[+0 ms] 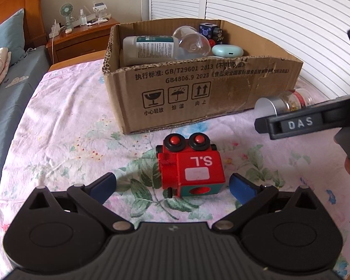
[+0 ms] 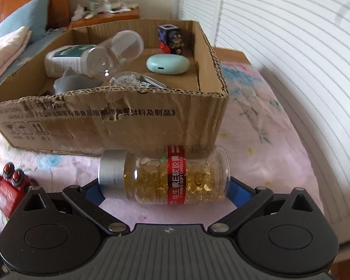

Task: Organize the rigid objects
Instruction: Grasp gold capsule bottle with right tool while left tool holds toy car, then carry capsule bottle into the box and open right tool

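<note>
On the bed, the left claw (image 1: 172, 186) gapes wide around the red toy train (image 1: 190, 166), pads clear. Right claw (image 2: 165, 193) straddles the lying capsule bottle (image 2: 165, 177) beside the box (image 2: 128, 121); grip unclear.

My left gripper (image 1: 172, 187) and right gripper (image 2: 165, 190) look alike: black ribbed bodies, round black side housings, silver rivets on angled black links, and blue finger pads (image 1: 241, 187). Seen from the side, one black finger carries white letters reading DAS.
</note>
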### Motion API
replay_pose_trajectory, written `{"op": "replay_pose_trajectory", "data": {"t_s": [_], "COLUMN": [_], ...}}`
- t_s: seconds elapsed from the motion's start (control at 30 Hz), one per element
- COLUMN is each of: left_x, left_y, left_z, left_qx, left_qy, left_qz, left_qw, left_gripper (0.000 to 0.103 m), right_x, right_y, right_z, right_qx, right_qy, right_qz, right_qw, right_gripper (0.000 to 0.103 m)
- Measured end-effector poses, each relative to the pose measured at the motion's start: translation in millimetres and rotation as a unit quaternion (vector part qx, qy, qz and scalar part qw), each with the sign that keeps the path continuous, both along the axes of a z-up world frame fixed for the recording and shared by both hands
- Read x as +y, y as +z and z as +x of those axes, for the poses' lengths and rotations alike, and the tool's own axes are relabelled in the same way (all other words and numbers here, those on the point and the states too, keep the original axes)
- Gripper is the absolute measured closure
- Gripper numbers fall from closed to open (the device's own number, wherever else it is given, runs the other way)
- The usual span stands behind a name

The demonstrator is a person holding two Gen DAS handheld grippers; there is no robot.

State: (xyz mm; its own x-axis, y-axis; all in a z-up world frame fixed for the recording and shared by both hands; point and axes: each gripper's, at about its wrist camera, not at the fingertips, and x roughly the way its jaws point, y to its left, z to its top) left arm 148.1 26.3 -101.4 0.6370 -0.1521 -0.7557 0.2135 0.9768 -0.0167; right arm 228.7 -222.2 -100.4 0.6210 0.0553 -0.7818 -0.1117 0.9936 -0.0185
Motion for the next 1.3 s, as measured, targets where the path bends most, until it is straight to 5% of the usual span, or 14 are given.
{"op": "replay_pose_trajectory", "data": {"t_s": [0.83, 1.3], "left_x": [-5, -17], "left_y": [-5, 5], "left_z": [3, -5], "left_qx": [-0.038, -0.043], "left_qy": [0.046, 0.027], "left_qz": [-0.004, -0.011], "left_qw": [0.9982, 0.9987], "left_gripper": [0.001, 0.048], "right_x": [-3, -5], "right_y": [-4, -5], "right_z": [-10, -10], "right_qx": [-0.038, -0.045], "right_qy": [0.02, 0.03], "right_qz": [0.004, 0.006], "right_qw": [0.999, 0.999], "right_gripper": [0.0, 0.0]}}
